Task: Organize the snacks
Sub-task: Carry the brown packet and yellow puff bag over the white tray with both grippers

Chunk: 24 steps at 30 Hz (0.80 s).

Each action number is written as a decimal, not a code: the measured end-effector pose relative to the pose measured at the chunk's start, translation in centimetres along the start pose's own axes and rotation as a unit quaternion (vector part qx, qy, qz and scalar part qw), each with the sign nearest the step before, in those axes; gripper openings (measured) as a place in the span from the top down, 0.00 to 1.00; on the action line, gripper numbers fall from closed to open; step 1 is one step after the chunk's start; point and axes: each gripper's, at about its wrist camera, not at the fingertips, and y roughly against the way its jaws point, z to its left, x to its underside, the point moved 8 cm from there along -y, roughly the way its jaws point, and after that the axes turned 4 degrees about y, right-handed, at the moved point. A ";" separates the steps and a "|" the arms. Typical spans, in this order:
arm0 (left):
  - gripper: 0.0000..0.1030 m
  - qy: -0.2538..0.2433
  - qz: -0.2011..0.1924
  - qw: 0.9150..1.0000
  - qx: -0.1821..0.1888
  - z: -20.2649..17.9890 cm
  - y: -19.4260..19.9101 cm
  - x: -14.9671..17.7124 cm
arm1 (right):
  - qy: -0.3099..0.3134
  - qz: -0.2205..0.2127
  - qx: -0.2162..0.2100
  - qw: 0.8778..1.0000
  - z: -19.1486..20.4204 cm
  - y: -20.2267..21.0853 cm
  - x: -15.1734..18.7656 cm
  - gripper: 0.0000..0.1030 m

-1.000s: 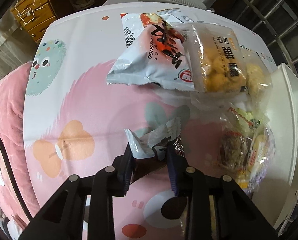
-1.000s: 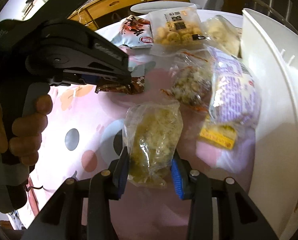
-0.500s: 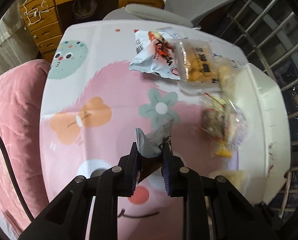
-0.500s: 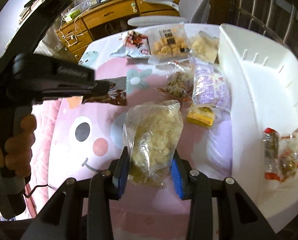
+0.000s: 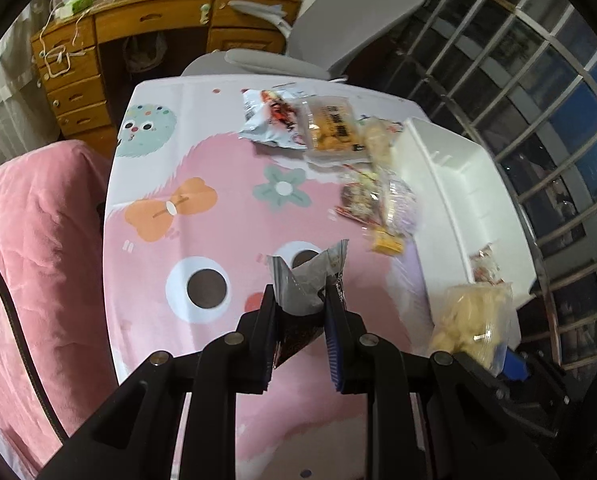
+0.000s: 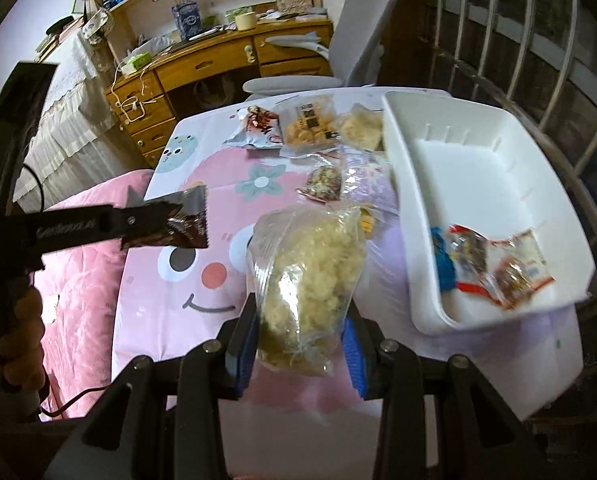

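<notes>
Wrapper [image 5: 304,280] & bag [image 6: 308,276] btwn fingers [image 5: 267,320]

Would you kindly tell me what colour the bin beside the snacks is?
The bin is plain white, clearest in the right wrist view.

A: Items lifted? 
B: Dark foil snack packet [image 5: 303,292] — crumpled, pinched in the left claw [image 5: 300,320]; clear bag of pale puffs [image 6: 310,276] — upright in the right claw [image 6: 300,344]. 
A: White bin [image 6: 494,168]? 
B: One red-trimmed packet [image 6: 498,268] inside; the other snacks [image 6: 310,124] lie beside it on the table [image 6: 170,300].
</notes>
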 end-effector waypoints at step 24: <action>0.81 -0.026 -0.077 0.996 0.039 -16.4 2.0 -0.3 | 0.037 -0.054 -0.020 0.998 -12.3 6.3 -1.7 0.63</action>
